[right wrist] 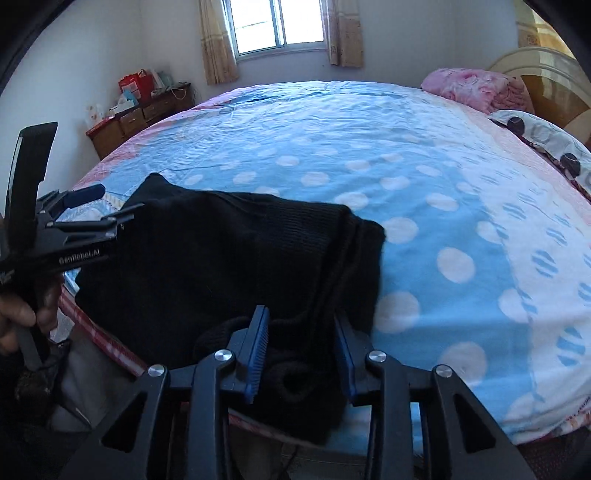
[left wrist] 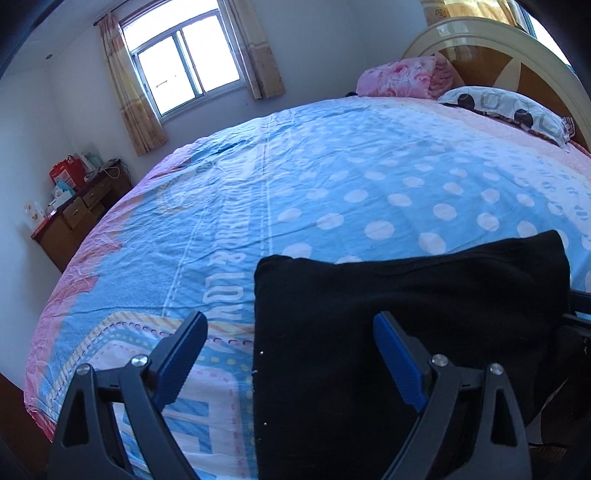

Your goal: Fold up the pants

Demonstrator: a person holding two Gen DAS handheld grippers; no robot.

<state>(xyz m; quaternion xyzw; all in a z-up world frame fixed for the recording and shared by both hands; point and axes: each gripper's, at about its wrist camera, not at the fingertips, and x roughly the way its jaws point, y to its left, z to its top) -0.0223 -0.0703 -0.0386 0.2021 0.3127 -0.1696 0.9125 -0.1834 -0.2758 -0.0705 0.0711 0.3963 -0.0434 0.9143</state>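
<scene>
Two grippers: both black with blue pads, each hand-held, both at the near bed edge over the pants.
Right gripper point(right wrist: 301, 317): fingers part-way together, a bunched black ridge between them. Can't tell if the pads actually pinch it. Looks set to take that thick edge for a fold.
Left gripper point(left wrist: 290, 317): fingers wide apart, nothing clamped. One finger is over the sheet, the other over the cloth, straddling the pants' left edge, probably lining up a grab.
Hand point(right wrist: 22, 317): wraps the left gripper's handle, seen at the left edge of the right wrist view.
Gripper label: white print on the left gripper's side, roughly "GenRobot.AI"; middle letters are blurry.
Black knit pants point(left wrist: 406, 314): already folded to a rough rectangle, flat on the near part of the bed. A lumpy end hangs toward the edge by the right gripper. Placed close for reach, likely one more fold or tidy left.
Blue polka-dot bedsheet with pink border point(left wrist: 332, 184): flat work surface.
Sheet writing: white capitals beside the pants, "& LOV" readable, the rest cut off or too warped.
Spotted white pillow point(left wrist: 509, 110): at the headboard end, well apart from the pants.
Pink floral folded blanket point(left wrist: 402, 77): beside the pillow, stowed out of the way.
Brown wooden desk point(right wrist: 144, 114): far corner, red bag and boxes on top, no text legible.
Window with beige curtains point(right wrist: 277, 26): far wall, strong backlight.
</scene>
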